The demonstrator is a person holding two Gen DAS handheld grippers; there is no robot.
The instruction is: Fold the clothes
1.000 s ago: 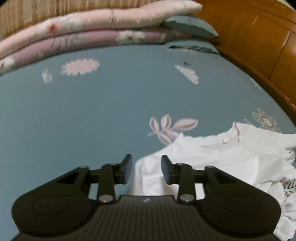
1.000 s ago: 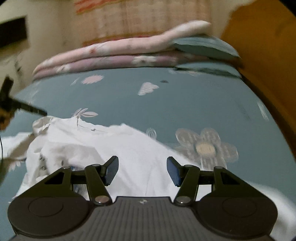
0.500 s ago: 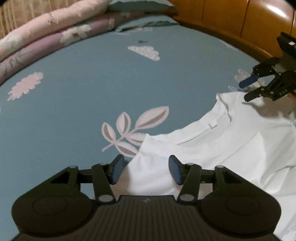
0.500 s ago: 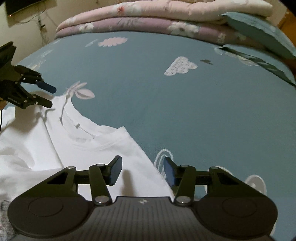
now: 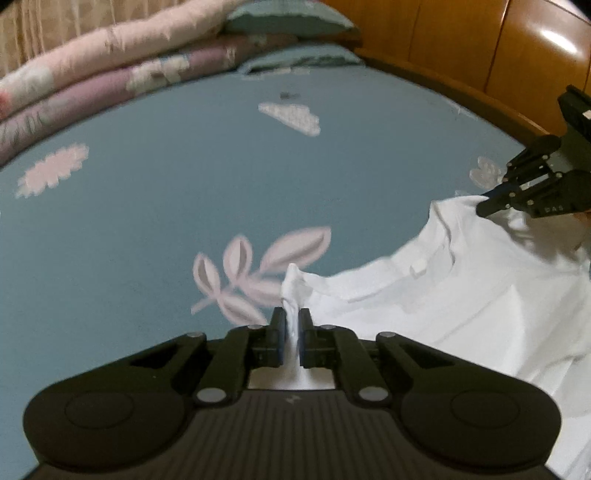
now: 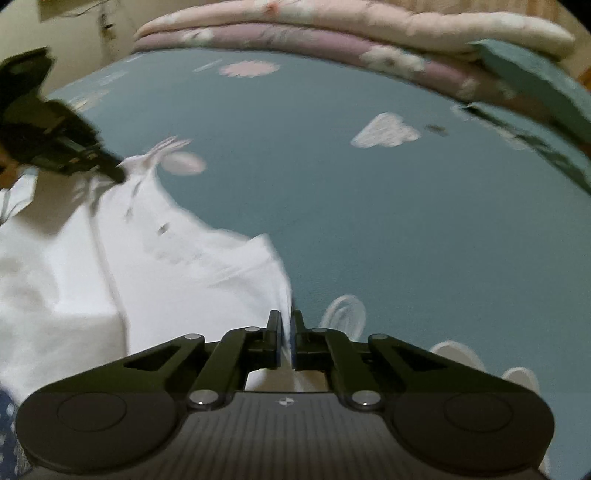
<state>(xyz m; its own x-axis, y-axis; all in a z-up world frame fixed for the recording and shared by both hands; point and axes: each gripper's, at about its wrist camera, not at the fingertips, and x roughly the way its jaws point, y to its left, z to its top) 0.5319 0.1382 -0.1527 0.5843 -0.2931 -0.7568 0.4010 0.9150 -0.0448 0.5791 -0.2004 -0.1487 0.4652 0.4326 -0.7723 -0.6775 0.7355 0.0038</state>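
On the blue patterned bedsheet (image 5: pixel 155 221), near the wooden headboard (image 5: pixel 480 48) side, lies a white T-shirt (image 5: pixel 461 295), collar facing the far end w/ folded quilts (image 5: pixel 110 74) & a teal pillow (image 5: pixel 288 18) stacked there. L gripper (image 5: pixel 291 332) is closed tight on the shirt's shoulder corner; a small peak of white fabric sticks up between its pads, just beside a pink leaf print (image 5: pixel 258 266). R gripper (image 6: pixel 285 343) is likewise clamped on the opposite shoulder edge of the shirt (image 6: pixel 110 295), cloth pinched between narrow jaws. Each gripper shows in the other's view: R one (image 5: pixel 491 206) at the right edge, tips touching the shirt; L one (image 6: pixel 110 170) at left, blurred. Neckline & small label (image 5: pixel 419 266) sit between both grips. Shirt body runs toward the near edge of the bed, partly out of frame.
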